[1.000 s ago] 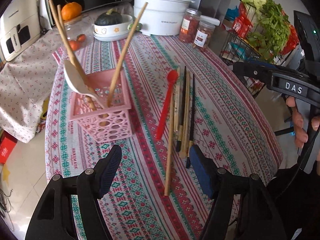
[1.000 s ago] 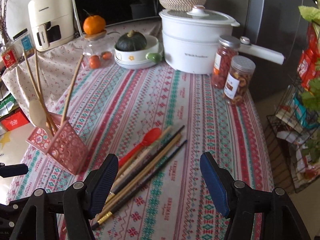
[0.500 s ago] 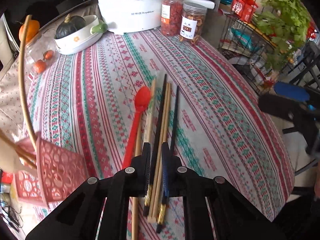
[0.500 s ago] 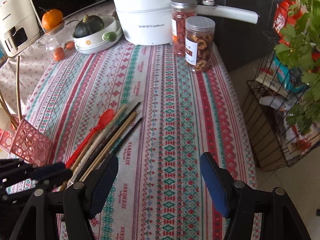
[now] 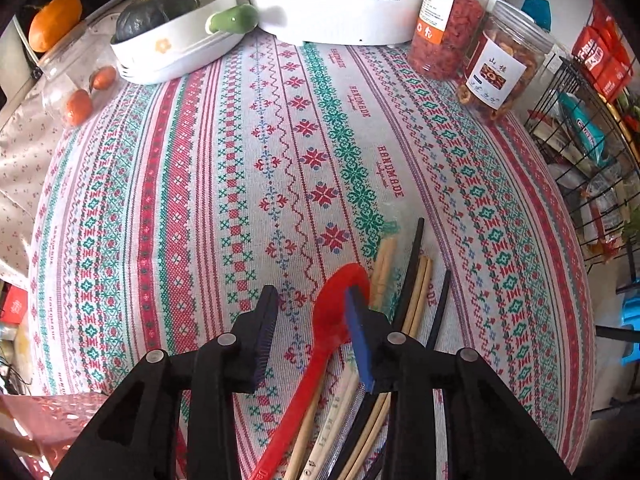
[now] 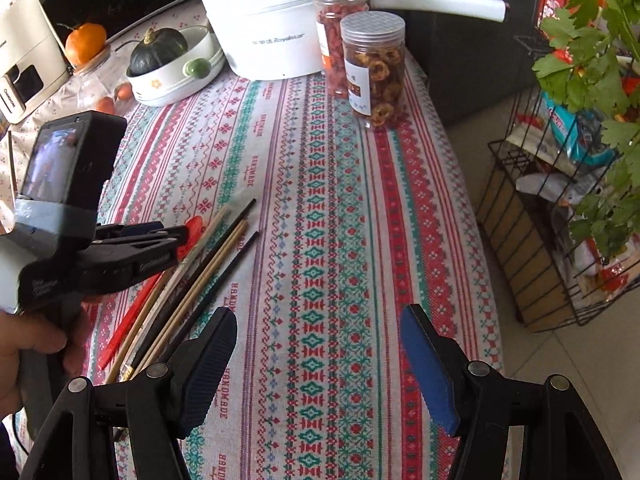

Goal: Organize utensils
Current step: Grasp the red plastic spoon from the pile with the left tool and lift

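Jaws of the left gripper (image 5: 310,312) stand partly open and empty, low over the worktop (image 5: 248,168), straddling the red spoon (image 5: 328,320); its bowl lies between them, its handle running back under the gripper, chopsticks (image 5: 416,280) just right. Right gripper (image 6: 320,360) hovers wide open, empty, farther off.

My left gripper (image 5: 310,328) is black, one pad blue. Lower centre: red spoon (image 5: 320,344), with tan and black chopsticks (image 5: 412,280) to its right. Tablecloth (image 5: 280,160) striped red, green and white, with cross-stitch motifs. Upper left: dark green squash (image 5: 156,10) in a white bowl (image 5: 176,52), orange fruit (image 5: 54,22). Top: white pot (image 5: 332,0). My right gripper (image 6: 320,364) is black, one pad blue. Pink basket (image 5: 44,420) at lower left.
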Motion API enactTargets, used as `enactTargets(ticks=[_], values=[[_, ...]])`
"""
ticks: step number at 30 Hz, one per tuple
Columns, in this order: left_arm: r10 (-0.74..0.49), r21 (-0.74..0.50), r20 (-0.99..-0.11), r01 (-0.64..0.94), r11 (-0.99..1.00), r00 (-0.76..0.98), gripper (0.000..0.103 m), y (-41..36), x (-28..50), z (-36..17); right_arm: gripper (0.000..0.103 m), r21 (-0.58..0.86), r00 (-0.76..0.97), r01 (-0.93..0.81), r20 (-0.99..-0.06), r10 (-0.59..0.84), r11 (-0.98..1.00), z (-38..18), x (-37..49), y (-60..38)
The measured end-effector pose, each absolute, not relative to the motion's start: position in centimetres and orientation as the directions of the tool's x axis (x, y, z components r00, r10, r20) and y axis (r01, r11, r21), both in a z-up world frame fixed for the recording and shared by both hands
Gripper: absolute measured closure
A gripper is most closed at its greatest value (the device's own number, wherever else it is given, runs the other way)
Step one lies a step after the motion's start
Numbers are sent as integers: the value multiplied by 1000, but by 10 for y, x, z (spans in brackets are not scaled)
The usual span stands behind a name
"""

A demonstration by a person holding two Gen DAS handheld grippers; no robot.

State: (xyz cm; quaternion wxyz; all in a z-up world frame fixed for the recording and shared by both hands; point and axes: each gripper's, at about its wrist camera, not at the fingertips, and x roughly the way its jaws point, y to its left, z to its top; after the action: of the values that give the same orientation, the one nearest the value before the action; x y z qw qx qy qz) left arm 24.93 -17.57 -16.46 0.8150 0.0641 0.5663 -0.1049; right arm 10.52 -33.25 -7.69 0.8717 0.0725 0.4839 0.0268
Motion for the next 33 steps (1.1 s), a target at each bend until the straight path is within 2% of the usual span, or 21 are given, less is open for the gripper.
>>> enactTargets(ticks=[8, 9, 10, 13, 15, 27, 33], values=[[-118, -41, -939, 234, 971, 323, 66, -182, 255, -170, 32, 168, 534, 31, -836, 126, 985, -75, 105, -336], [-118, -39, -939, 240, 970, 324, 70, -184, 256, -170, 32, 171, 534, 31, -835, 128, 985, -75, 105, -336], [-129, -46, -938, 254, 966, 322, 83, -186, 256, -170, 32, 172, 535, 33, -835, 128, 985, -75, 106, -336], [-121, -26, -940, 286, 958, 318, 97, -193, 256, -169, 32, 176, 535, 40, -835, 128, 984, -75, 106, -337], [-127, -27, -936, 293, 956, 328, 102, -194, 253, -163, 32, 180, 534, 43, -835, 130, 983, -75, 107, -337], [-136, 12, -883, 311, 950, 449, 103, -190, 225, -115, 32, 183, 533, 62, -837, 122, 981, -77, 108, -340], [-230, -42, -798, 329, 944, 558, 103, -186, 188, -65, 32, 190, 536, 75, -835, 121, 979, -77, 108, -345]])
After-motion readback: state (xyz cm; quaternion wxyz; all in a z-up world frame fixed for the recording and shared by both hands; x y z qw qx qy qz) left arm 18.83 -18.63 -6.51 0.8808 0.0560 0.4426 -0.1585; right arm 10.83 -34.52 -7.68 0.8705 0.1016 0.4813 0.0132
